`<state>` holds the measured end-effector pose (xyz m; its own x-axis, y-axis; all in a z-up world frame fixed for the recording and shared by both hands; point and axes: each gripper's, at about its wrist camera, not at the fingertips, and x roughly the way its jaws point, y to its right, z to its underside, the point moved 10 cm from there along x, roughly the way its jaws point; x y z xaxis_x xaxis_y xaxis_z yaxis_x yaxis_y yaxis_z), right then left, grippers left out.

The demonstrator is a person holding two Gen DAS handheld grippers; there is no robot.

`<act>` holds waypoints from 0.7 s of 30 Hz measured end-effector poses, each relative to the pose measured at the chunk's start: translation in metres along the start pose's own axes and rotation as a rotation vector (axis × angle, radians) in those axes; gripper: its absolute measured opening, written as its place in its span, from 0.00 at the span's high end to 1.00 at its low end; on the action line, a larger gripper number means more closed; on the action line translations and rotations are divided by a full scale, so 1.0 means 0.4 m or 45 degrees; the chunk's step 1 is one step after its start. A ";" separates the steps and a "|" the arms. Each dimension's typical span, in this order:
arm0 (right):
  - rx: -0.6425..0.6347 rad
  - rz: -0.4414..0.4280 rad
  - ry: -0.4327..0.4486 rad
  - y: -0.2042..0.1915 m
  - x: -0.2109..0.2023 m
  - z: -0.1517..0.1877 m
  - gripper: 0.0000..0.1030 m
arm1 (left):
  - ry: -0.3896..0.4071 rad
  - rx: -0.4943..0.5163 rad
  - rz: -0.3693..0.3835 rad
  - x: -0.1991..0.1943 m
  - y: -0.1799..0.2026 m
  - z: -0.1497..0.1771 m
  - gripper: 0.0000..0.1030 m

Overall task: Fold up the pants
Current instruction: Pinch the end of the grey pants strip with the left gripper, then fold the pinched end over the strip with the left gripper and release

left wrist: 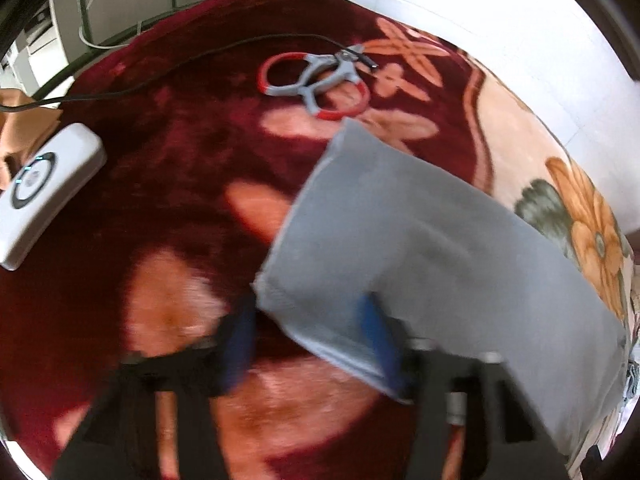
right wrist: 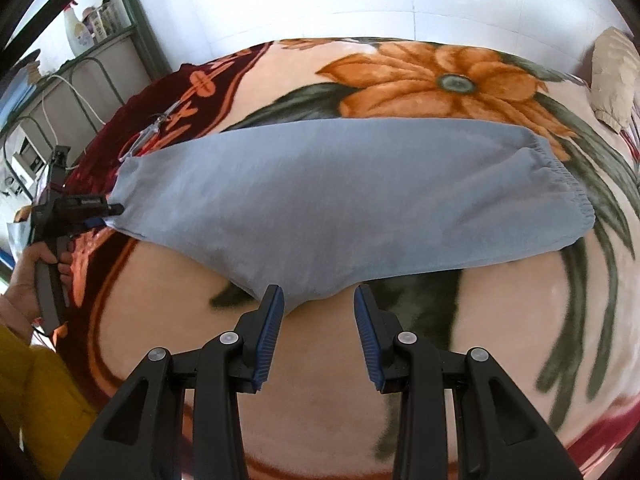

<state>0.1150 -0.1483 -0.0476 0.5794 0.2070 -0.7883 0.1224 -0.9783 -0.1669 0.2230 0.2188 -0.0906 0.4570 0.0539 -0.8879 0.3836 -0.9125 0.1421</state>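
Note:
Grey-blue pants (right wrist: 320,200) lie folded lengthwise across a floral blanket, elastic waistband (right wrist: 568,184) to the right and leg hem (right wrist: 124,196) to the left. In the left wrist view, which is blurred, the hem corner (left wrist: 304,280) lies between the blue pads of my left gripper (left wrist: 308,340). Its jaws stand apart around the cloth, and the right pad (left wrist: 378,332) lies over the fabric. From the right wrist view the left gripper (right wrist: 106,218) sits at the hem, held by a hand (right wrist: 28,276). My right gripper (right wrist: 319,300) hovers open at the pants' near edge, holding nothing.
The blanket (right wrist: 440,76) covers a bed, dark red on the left side. Red-and-grey scissors (left wrist: 316,76) and a black cable (left wrist: 180,60) lie beyond the hem. A white device (left wrist: 44,192) rests at far left. A pillow (right wrist: 612,80) sits far right, a shelf with bottles (right wrist: 84,28) behind.

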 end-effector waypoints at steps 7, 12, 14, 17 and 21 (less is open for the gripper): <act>0.034 0.005 0.046 0.031 -0.034 -0.014 0.64 | 0.026 -0.017 0.093 -0.029 0.024 -0.019 0.90; 0.066 -0.001 0.065 0.047 -0.049 -0.021 0.64 | 0.120 0.059 0.169 -0.126 0.074 -0.049 0.90; 0.058 0.000 0.075 0.047 -0.057 -0.026 0.64 | 0.149 0.096 0.190 -0.164 0.102 -0.062 0.90; 0.055 -0.003 0.089 0.049 -0.069 -0.029 0.64 | 0.200 0.161 0.246 -0.231 0.165 -0.078 0.90; 0.057 -0.003 0.107 0.058 -0.088 -0.035 0.64 | 0.256 0.294 0.313 -0.312 0.286 -0.080 0.90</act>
<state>0.1087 -0.1785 -0.0154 0.6449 0.2069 -0.7357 0.0891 -0.9764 -0.1965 0.2355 0.1209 0.0503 0.6696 -0.1205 -0.7329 0.0629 -0.9740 0.2176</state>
